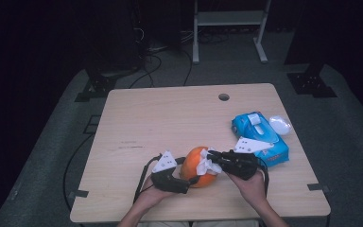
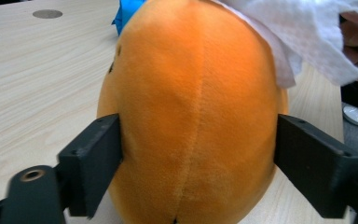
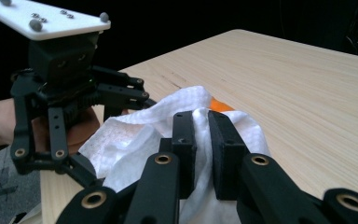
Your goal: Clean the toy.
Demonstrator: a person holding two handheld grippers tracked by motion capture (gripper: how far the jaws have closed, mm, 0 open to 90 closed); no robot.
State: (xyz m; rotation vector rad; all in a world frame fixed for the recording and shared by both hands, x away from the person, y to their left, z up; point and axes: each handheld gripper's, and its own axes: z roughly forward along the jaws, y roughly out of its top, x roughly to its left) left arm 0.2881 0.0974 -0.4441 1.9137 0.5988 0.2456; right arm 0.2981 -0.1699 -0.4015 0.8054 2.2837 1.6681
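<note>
Between left tool [image 2: 198, 163]: orange plush [image 2: 191, 112].

The orange toy [image 2: 193, 116] in my left claw [image 2: 198, 163] looked like soft, short-piled plush with a sewn seam down its middle. The white wipe [image 3: 135, 140] pinched in my right claw [image 3: 201, 154] was thin, embossed paper cloth, matt and crumpled. My jaws were matt black plastic; the table [image 1: 170, 118] was pale, smooth wood-grain

Orange plush ball [image 1: 197, 172], soft and seamed, sitting on the table's near edge, pressed on both sides. White crumpled wipe [image 1: 208, 165] draped over its top, pinched tight.
</note>
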